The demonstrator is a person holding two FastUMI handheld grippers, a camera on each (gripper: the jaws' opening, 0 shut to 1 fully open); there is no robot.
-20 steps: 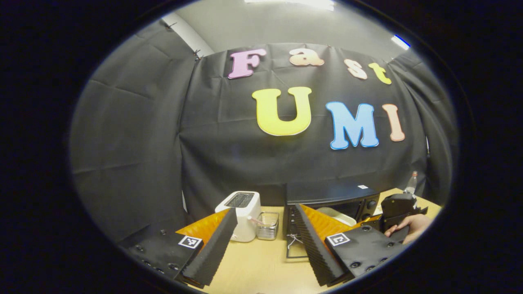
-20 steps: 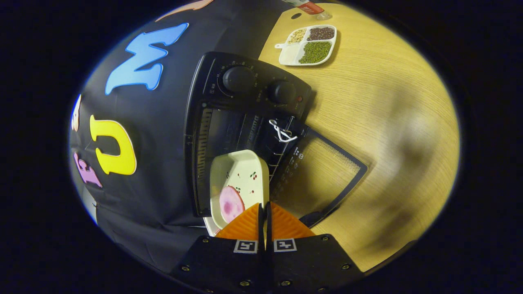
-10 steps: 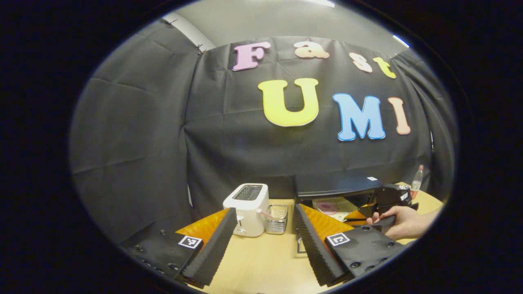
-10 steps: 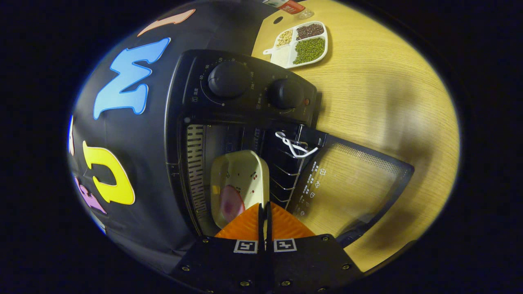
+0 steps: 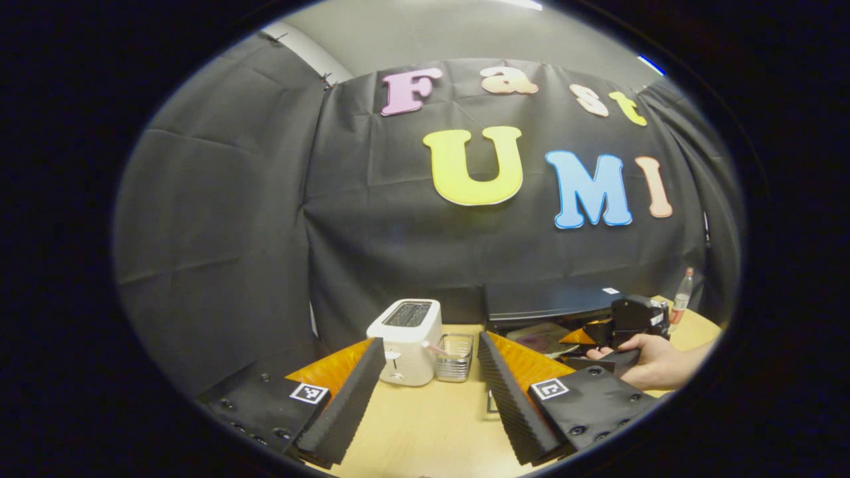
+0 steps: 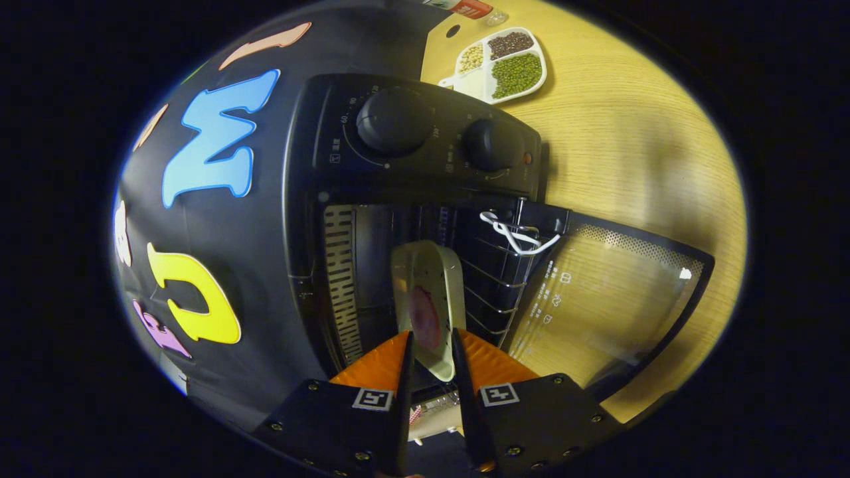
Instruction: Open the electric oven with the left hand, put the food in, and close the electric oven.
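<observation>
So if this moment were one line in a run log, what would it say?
black electric oven: door down | cream dish with pink food: inside, on rack | right gripper: jaws parted, releasing | left gripper: open, idle

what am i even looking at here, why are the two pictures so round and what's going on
A person holds a two-finger gripper in each hand, and each carries a fisheye camera, hence the round pictures. The left gripper view shows the left gripper open over the table, with a toaster and a small wire basket beyond, and the hand holding the other gripper. The right gripper view is tilted sideways: the right gripper has its fingers slightly apart around the dish of food inside the oven, whose door is open. A divided tray of beans lies on the table.
</observation>
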